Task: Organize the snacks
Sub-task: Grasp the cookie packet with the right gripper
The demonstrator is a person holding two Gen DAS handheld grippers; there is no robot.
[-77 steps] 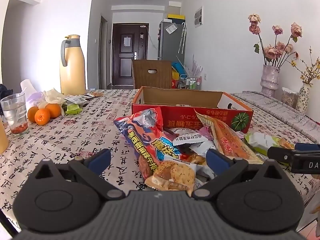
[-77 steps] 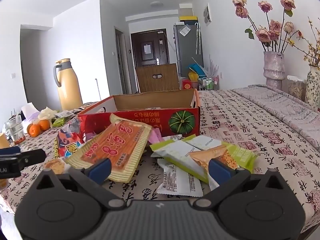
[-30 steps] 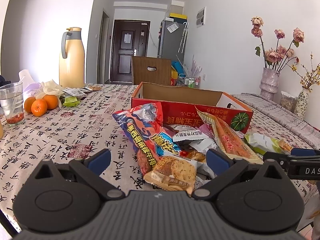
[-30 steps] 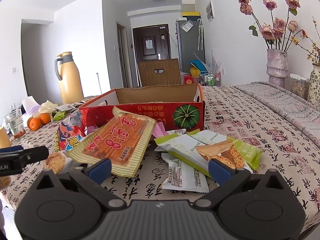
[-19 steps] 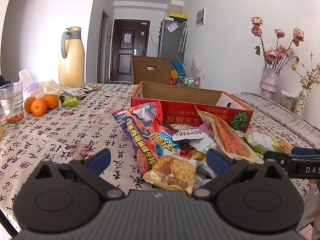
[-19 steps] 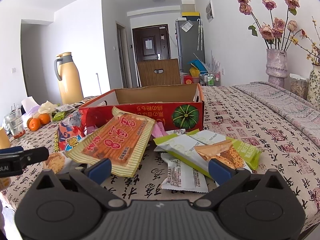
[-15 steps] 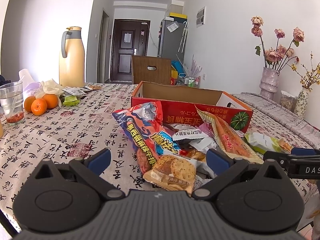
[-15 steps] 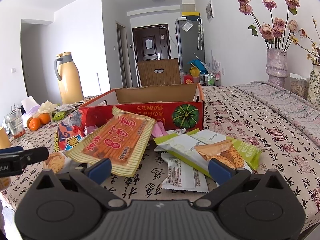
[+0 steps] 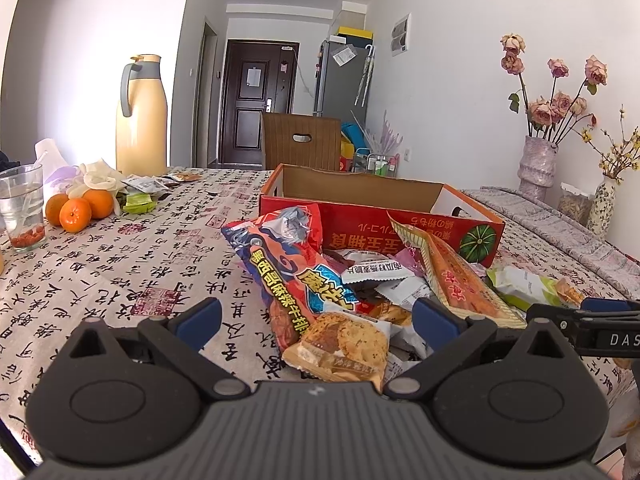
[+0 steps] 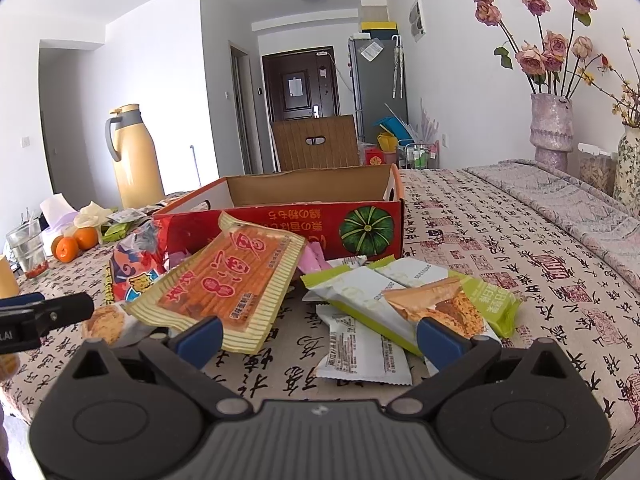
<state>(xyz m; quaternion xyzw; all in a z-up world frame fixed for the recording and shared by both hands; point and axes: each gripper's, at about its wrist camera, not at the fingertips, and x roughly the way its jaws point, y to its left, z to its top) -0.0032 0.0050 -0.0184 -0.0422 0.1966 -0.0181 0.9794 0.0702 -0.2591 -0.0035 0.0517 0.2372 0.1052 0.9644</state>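
Note:
A pile of snack packets lies on the table in front of a red cardboard box [image 9: 412,236] [image 10: 304,224] with an open top. Nearest my left gripper [image 9: 316,318] is a cookie packet [image 9: 344,344], with a blue-and-orange chip bag [image 9: 288,264] behind it. My left gripper stands open just short of the cookie packet. My right gripper [image 10: 318,338] is open too, above a white sachet [image 10: 360,350]. An orange striped packet [image 10: 228,280] lies at its left and a green-and-white packet [image 10: 404,296] at its right. Each gripper's side shows in the other's view.
A yellow thermos jug [image 9: 141,116] stands at the far left of the table. Oranges [image 9: 76,210], a glass [image 9: 23,206] and small wrappers sit by it. Two vases with dried flowers [image 10: 550,132] stand at the right. A chair [image 9: 306,142] is beyond the box.
Both views settled slightly lower and nearer the pile over the first seconds. In the last half second nothing visibly moves.

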